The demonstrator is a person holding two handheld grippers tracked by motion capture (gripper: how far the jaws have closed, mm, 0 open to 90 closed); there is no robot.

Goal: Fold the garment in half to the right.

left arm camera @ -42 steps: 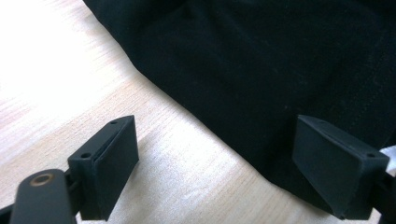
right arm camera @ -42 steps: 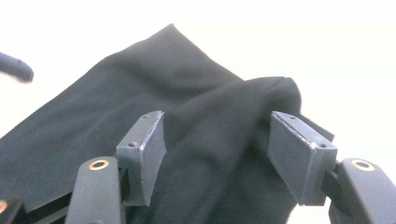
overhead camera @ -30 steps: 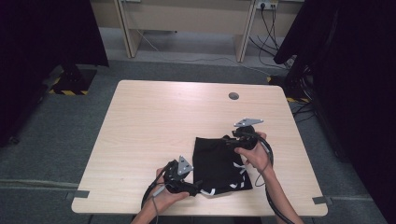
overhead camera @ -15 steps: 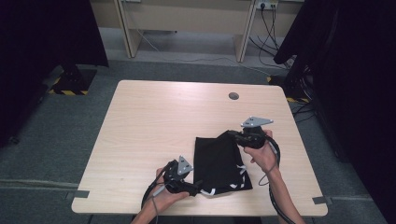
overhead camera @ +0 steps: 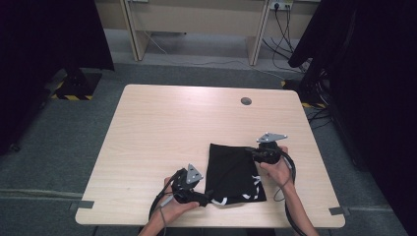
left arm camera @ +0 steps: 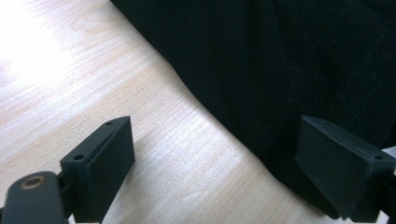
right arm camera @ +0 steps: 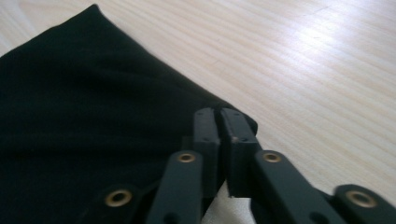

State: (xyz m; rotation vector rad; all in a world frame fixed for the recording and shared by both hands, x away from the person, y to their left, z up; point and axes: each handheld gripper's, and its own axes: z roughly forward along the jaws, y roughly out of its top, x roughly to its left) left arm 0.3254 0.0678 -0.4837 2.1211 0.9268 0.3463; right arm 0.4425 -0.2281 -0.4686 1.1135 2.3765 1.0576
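the black cloth (overhead camera: 232, 172) is soft, light and limp; grip at corners. right claw (right arm camera: 219, 122) has just closed, pinching its far corner. left claw (left arm camera: 215, 163) stands wide open, straddling the near edge on the counter (overhead camera: 162, 128).

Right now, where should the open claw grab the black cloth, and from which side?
The black cloth lies flat, so only its edges give something to pinch. The left claw is open, one jaw over bare table, the other over fabric. I would slide in low from that table side and pinch the near edge. The right claw already pinches the far corner.
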